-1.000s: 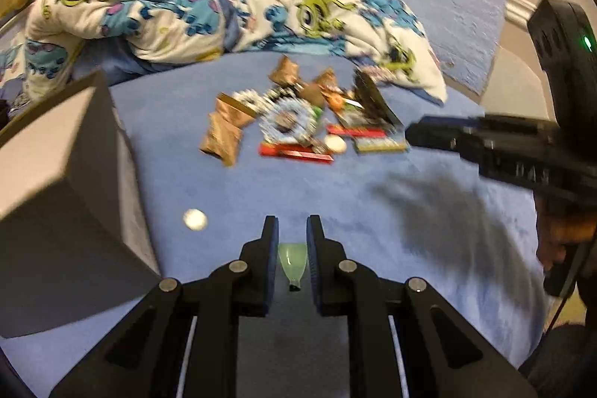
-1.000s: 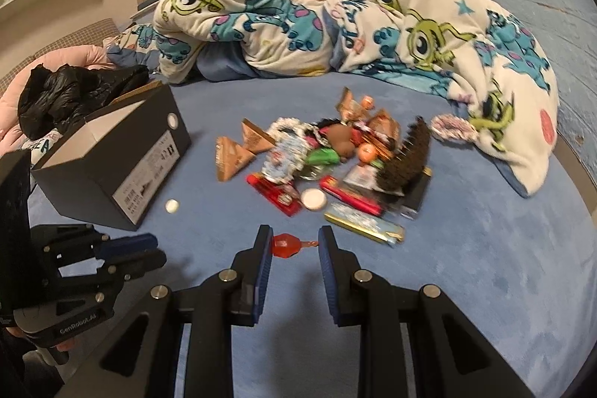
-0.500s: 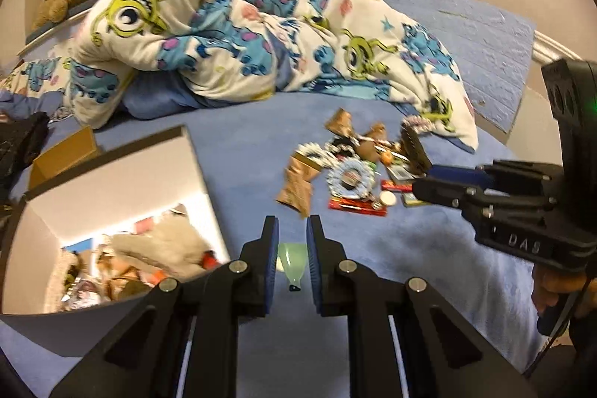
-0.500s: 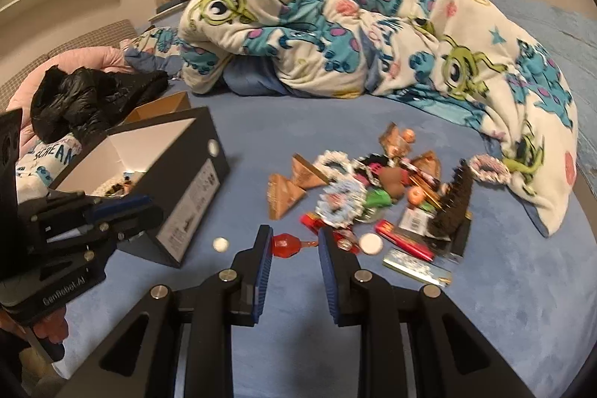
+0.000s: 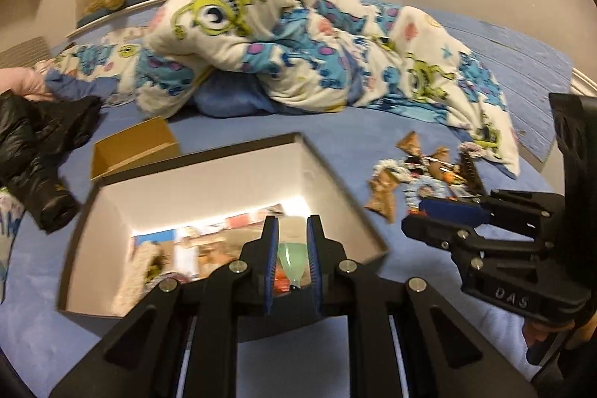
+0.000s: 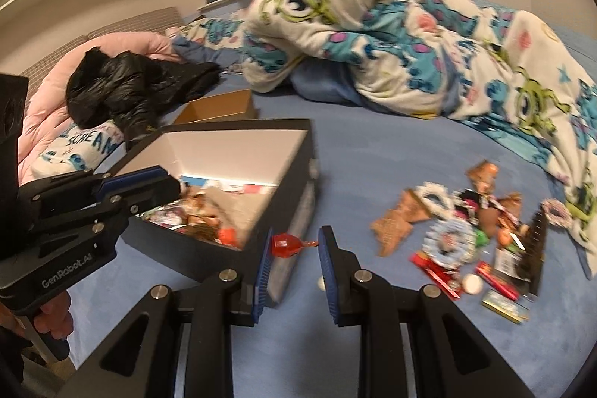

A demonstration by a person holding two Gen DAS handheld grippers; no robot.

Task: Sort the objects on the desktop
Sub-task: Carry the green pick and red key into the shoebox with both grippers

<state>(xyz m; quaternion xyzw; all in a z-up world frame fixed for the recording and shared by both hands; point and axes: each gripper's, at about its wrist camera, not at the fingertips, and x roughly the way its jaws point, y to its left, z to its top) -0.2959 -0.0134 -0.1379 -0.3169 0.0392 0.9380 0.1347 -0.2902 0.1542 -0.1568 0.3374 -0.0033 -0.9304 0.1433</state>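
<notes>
My left gripper (image 5: 291,248) is shut on a pale green plastic piece (image 5: 291,258) and holds it over the open black shoebox (image 5: 337,179), which holds several small items. My right gripper (image 6: 294,262) is shut on a red plastic piece (image 6: 286,243), just right of the shoebox (image 6: 294,152) and above the blue bedspread. The left gripper also shows in the right wrist view (image 6: 149,181), over the box. A pile of small objects (image 6: 470,234) lies on the bed to the right; it also shows in the left wrist view (image 5: 421,174).
A crumpled monster-print duvet (image 5: 291,36) lies behind. A brown cardboard lid (image 5: 134,142) and a black jacket (image 5: 41,140) sit left of the box. A small white disc (image 6: 473,284) lies by the pile. A pink quilt (image 6: 123,43) is far left.
Both grippers have moved left and up toward the shoebox. The left one now hangs over the box's open top with the green piece; the right one has come beside the box's corner.
</notes>
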